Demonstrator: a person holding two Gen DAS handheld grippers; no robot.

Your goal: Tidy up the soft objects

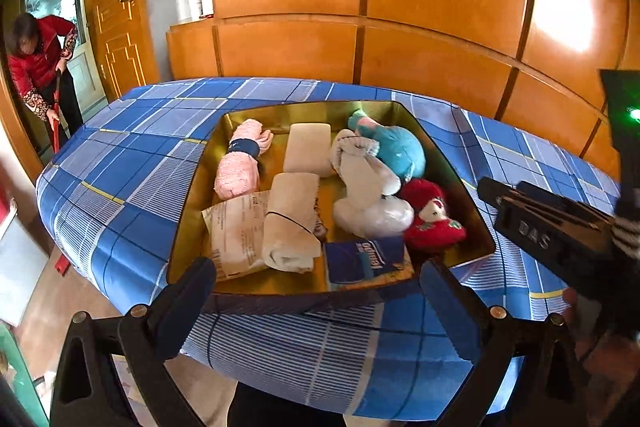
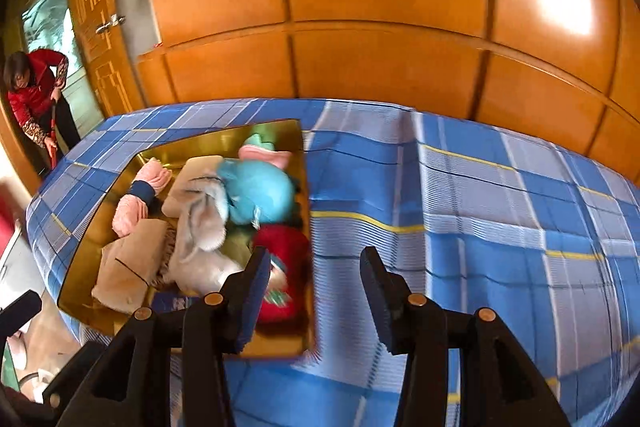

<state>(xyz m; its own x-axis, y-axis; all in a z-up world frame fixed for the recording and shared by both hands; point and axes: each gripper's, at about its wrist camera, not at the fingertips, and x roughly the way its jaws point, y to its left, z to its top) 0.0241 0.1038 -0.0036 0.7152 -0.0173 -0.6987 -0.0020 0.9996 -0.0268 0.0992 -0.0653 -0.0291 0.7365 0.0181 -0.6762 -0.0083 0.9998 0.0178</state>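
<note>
Since every soft object in view lies inside the gold tray (image 1: pixel 192 211), ahead of the empty, released left hand-held gripper (image 1: pixel 316 303), little seems left; the right hand-held gripper (image 2: pixel 312 291), also released and empty, hovers over bare bed (image 2: pixel 480 227).

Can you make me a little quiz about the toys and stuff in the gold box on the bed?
1. True or false: the red plush toy lies inside the gold box.
2. Which colour is the band around the pink rolled towel? A) dark blue B) yellow C) green
3. Fill in: the left gripper holds ____ between its fingers.

Key:
1. True; it sits in the box's right corner, near the teal plush toy.
2. A.
3. Nothing; it is open, and so is the right gripper, over the blue checked bedsheet.
</note>
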